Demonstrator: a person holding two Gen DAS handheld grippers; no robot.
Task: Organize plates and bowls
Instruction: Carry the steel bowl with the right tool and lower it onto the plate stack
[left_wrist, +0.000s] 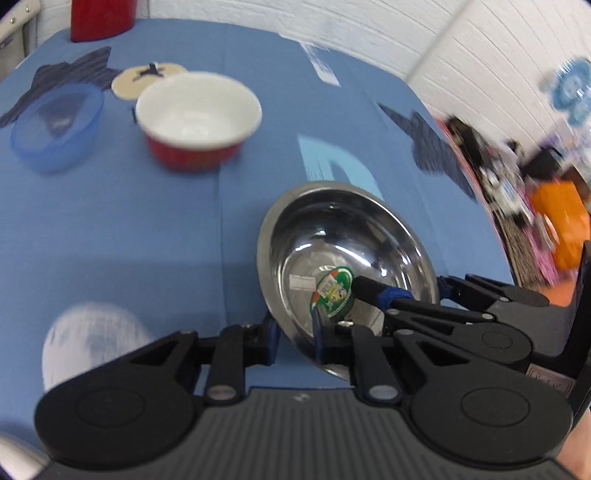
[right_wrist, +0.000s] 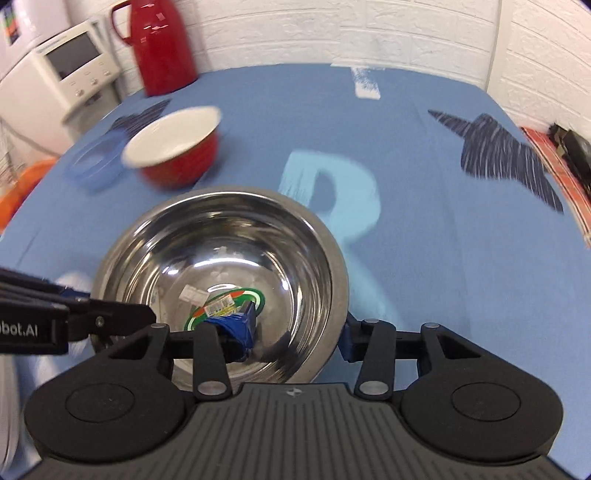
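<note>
While the blue table (right_wrist: 424, 258) fills both frames, your steel bowl (right_wrist: 221, 266) sits center-low; right gripper (right_wrist: 295, 334) & left gripper (left_wrist: 295, 332) each clamp its rim, w/ red bowl (right_wrist: 173, 147) upper left.

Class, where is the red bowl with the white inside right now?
In both views the red bowl stands upright at the table's far left, beside the blue plastic bowl and beyond the steel bowl.

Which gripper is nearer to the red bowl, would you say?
Left. The left gripper sits on the steel bowl rim on the side towards the red bowl; the right gripper straddles the rim farther away.
</note>
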